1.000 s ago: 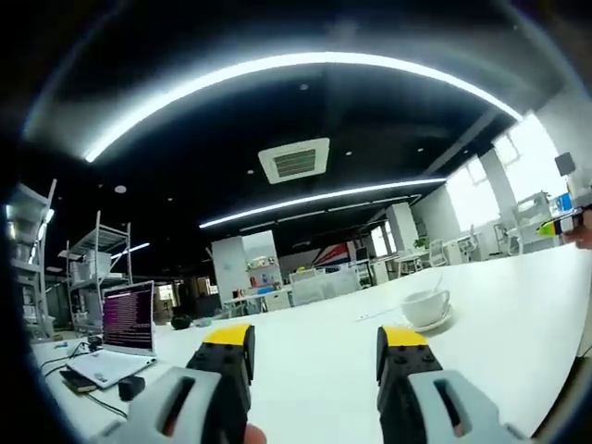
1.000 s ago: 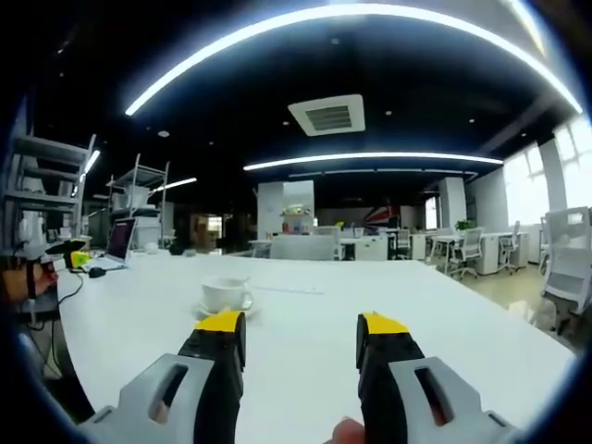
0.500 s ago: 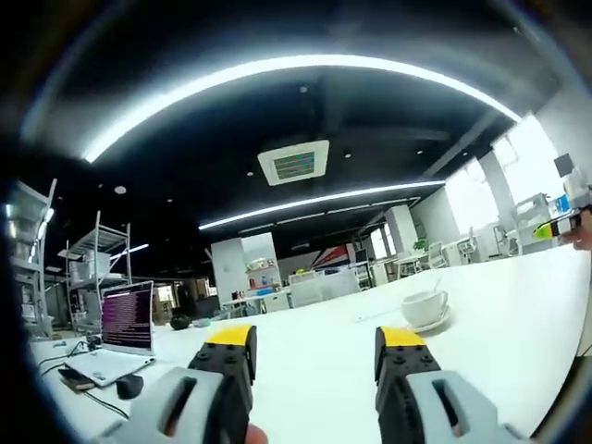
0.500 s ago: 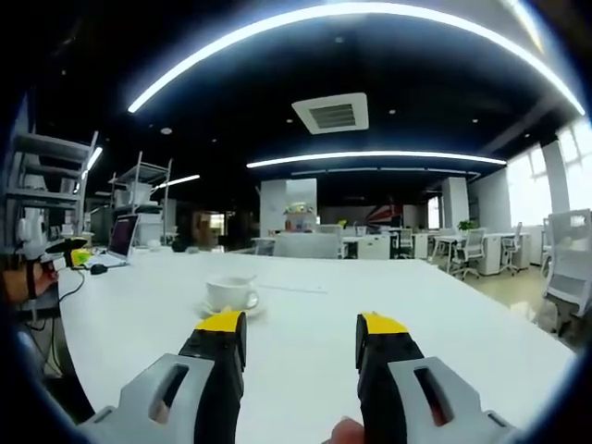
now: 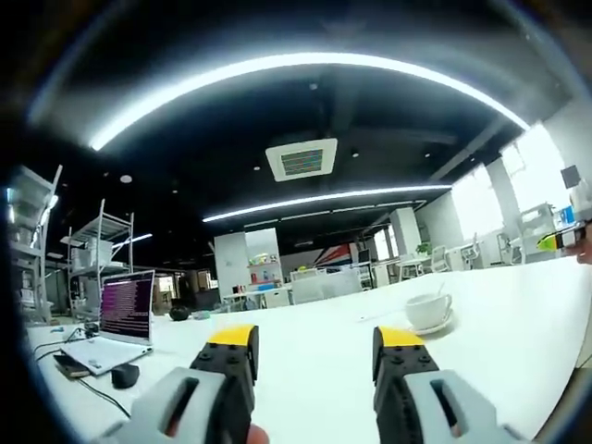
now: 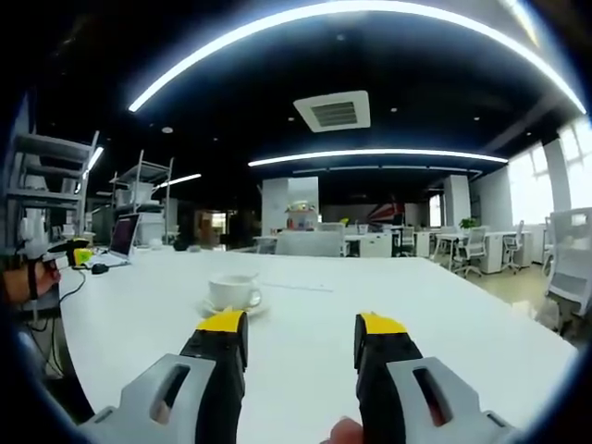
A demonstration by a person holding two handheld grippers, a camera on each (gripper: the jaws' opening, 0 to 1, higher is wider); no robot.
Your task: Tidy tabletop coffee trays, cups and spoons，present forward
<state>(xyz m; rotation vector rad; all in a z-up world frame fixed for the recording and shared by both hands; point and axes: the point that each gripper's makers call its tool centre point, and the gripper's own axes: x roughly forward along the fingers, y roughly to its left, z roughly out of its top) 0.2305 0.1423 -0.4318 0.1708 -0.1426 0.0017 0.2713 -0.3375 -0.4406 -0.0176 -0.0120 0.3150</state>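
white table (image 6: pixel 305 324) | cup on saucer (image 6: pixel 231 308) | laptop (image 5: pixel 111 326) | mouse (image 5: pixel 124 375)

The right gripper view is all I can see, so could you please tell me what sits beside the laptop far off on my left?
Observer: In the left gripper view, a black mouse lies beside the open laptop, a cable trailing from it.
Operator: Thanks. Is the laptop on?
Observer: Yes, its screen glows with lines of text.
Operator: And your jaws?
Observer: The left gripper is open and empty, the cup on its saucer beyond.
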